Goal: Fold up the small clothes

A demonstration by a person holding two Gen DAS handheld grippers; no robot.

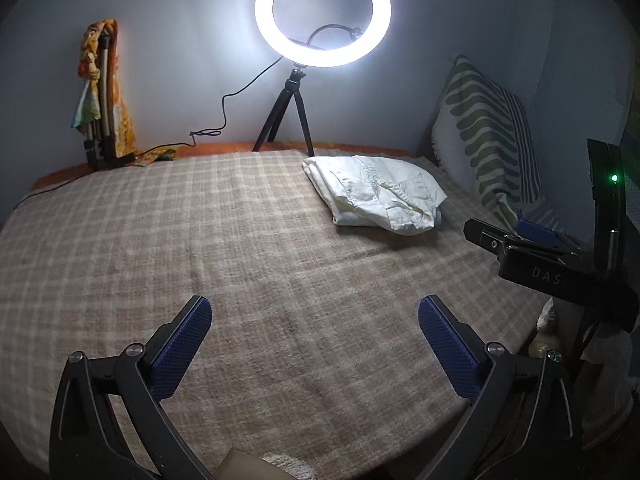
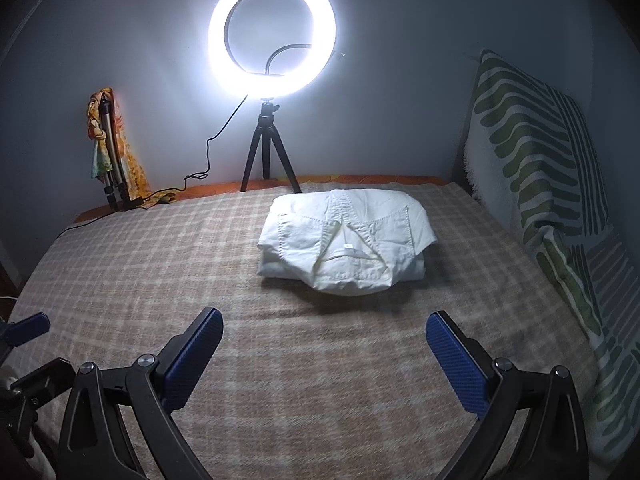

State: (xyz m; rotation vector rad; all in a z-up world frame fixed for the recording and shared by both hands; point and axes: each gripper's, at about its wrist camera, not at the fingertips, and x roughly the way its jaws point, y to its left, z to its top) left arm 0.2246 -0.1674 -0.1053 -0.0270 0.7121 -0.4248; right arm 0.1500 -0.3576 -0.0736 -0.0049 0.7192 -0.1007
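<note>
Right claw (image 2: 324, 344) spread wide and gripping nothing, blue ribbed pads (image 2: 460, 364) hovering low over the checked blanket (image 2: 160, 264) of the bed. Left claw (image 1: 314, 336) likewise released and empty, pads parted over bare blanket, with the right tool's black body seen at its right edge. Straight ahead of the right claw, a little apart from the tips and centred between them: a white shirt (image 2: 344, 244), already in a compact rectangular bundle with collar and stitched placket on top, resting flat on the blanket. From the left claw, the same shirt (image 1: 376, 196) off to the front right, well apart. Probably light, soft and limp cotton, thin in a single layer but plump as a stack; likely to sag and unfold if lifted by one corner, and not slippery against ribbed pads. Best taken at the thick folded edges on opposite sides, one claw each, pinching all layers together; collar the stiffest part, so a poorer pinch point. Judged near done for this garment. Farther back, a lit ring light (image 2: 272, 36) on a tripod by the wall, a leaf-patterned cushion (image 2: 540, 168) at right, a cloth-draped stand (image 2: 112, 152) at left.
</note>
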